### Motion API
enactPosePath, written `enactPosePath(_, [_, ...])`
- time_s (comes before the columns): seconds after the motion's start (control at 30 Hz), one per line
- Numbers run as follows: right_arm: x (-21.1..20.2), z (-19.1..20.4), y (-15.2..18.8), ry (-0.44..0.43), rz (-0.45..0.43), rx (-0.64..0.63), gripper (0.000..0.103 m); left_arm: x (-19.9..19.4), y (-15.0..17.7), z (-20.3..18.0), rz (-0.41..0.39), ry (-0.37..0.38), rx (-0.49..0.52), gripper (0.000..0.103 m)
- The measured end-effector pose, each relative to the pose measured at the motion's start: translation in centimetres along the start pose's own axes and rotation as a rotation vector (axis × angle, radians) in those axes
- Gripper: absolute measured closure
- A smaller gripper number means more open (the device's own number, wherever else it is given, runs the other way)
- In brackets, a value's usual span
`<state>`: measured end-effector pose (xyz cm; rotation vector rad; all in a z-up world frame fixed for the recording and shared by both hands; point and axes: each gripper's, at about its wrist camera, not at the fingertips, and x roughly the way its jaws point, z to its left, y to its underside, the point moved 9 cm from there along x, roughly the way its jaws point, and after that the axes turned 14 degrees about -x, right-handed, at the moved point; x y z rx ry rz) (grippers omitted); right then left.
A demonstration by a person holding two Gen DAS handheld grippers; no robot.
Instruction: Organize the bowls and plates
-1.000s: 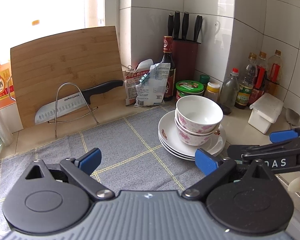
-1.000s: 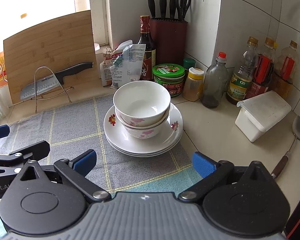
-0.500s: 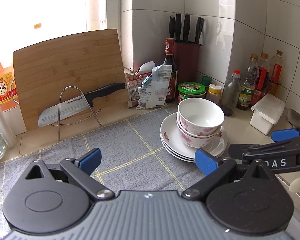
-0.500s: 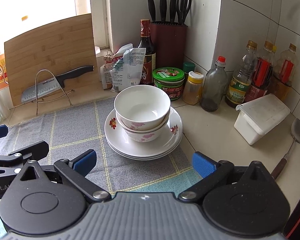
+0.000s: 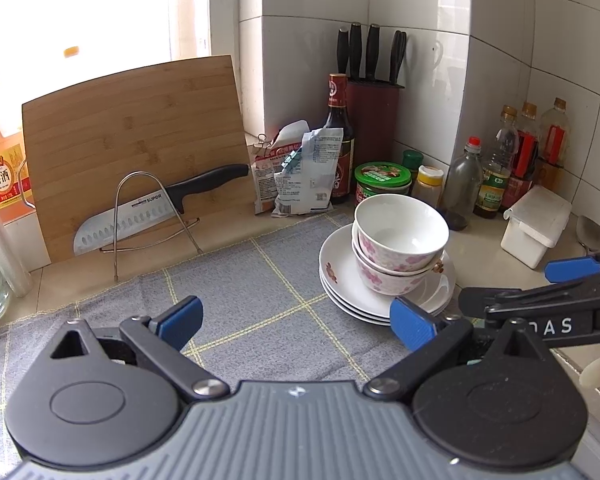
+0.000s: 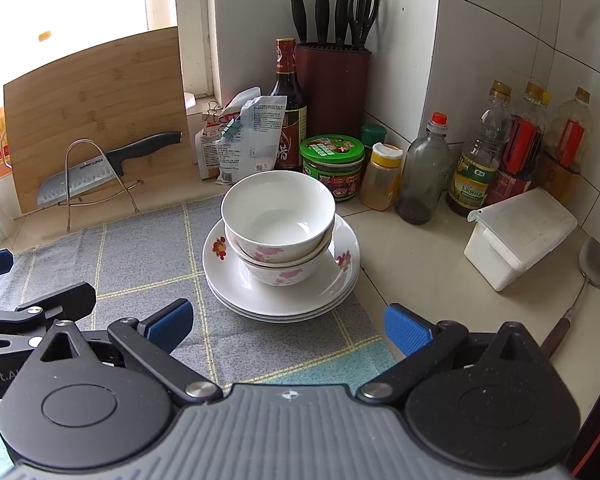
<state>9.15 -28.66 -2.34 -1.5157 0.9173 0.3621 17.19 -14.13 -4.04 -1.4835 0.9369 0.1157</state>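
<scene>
**White china stacked, both grippers empty**

White china with pink flowers makes up the whole job: two bowls [image 6: 278, 216] nested one in the other sit on a pile of plates [image 6: 280, 292] at the right edge of the grey checked cloth [image 6: 140, 256]. In the right wrist view the stack stands at about twelve o'clock from the right gripper [image 6: 286, 324], just beyond its blue pads. In the left wrist view it sits at about one o'clock from the left gripper [image 5: 296, 320], whose right pad overlaps the plate rim in the picture; whether it touches I cannot tell.

Both grippers have their jaws spread wide and hold nothing.

As a judgement, the sorting looks close to finished or finished: plates are piled together, bowls are nested, and no loose dish shows on the cloth or counter. What may be left, if anything, is moving the stack somewhere, or splitting bowls from plates; the pictures do not settle that.

Behind, a bamboo cutting board [image 5: 132, 140] leans at eleven o'clock with a knife [image 5: 156, 208] in a wire rack, and bottles crowd the tiled corner.
</scene>
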Motion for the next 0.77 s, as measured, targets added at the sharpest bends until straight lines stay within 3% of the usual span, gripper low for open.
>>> enactPosePath(0.77, [0.08, -0.24, -0.13, 0.020, 0.006, -0.004, 0.000, 0.38, -0.04, -0.25, 0.006, 0.003, -0.004, 0.004])
